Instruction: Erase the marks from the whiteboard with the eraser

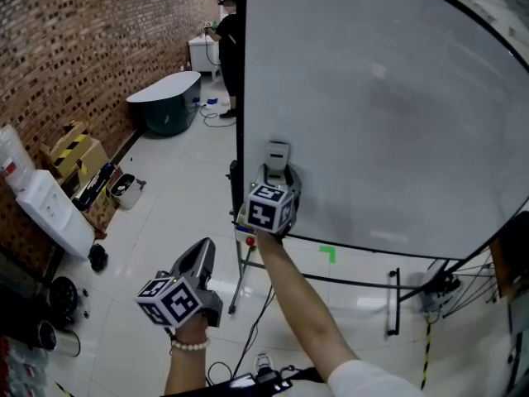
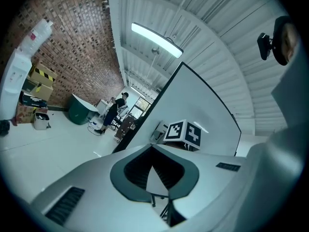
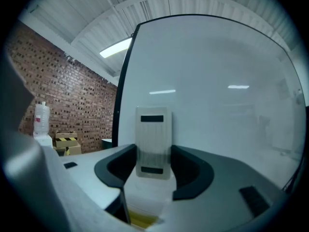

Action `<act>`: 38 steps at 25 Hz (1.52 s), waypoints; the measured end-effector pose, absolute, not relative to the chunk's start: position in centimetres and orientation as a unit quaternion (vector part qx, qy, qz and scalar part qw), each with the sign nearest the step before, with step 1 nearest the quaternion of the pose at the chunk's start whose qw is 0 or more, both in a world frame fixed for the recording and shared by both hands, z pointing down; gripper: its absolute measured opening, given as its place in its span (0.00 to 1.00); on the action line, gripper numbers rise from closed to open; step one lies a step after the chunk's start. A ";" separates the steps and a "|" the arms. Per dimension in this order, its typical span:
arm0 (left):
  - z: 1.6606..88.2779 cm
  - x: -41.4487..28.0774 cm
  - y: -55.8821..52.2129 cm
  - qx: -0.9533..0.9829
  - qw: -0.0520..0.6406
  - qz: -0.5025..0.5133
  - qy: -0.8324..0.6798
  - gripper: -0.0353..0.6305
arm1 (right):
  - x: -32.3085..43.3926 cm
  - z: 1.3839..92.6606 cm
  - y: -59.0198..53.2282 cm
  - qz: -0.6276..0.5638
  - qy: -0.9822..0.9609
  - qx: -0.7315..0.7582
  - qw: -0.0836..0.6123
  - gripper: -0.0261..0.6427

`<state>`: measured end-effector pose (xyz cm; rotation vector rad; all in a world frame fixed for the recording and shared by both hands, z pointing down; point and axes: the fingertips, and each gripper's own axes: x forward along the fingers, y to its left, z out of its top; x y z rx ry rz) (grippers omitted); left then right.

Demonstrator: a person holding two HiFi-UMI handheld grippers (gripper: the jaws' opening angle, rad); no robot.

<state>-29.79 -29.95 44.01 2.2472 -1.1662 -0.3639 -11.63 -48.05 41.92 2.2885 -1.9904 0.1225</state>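
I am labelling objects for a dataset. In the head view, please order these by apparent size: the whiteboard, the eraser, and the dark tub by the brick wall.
1. whiteboard, by far the largest.
2. dark tub; it stands far from the camera, so it looks smaller than it is.
3. eraser, the smallest.

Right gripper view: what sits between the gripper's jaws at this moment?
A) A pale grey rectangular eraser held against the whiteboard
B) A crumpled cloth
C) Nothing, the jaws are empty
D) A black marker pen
A: the pale grey rectangular eraser stands upright between the jaws of the right gripper, which are closed on its sides, with its face against the white whiteboard near the board's black left edge.
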 end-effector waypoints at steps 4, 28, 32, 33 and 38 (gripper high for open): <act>43.8 -27.5 -29.6 0.852 0.286 -0.128 -0.419 0.04 | -8.8 42.0 -46.8 0.038 -0.647 0.760 0.051 0.42; 43.3 -11.1 -26.4 0.892 0.292 -0.086 -0.334 0.04 | 10.6 41.9 -38.5 0.042 -0.600 0.798 0.029 0.42; 43.0 -7.5 -25.0 0.895 0.296 -0.085 -0.321 0.04 | 14.1 41.8 -36.9 0.043 -0.595 0.802 0.031 0.42; 42.9 -6.5 -24.6 0.897 0.296 -0.084 -0.318 0.04 | 15.1 41.8 -36.5 0.044 -0.593 0.803 0.030 0.42; 42.6 -2.4 -23.4 0.898 0.300 -0.077 -0.311 0.04 | 19.6 41.8 -34.6 0.045 -0.590 0.806 0.030 0.42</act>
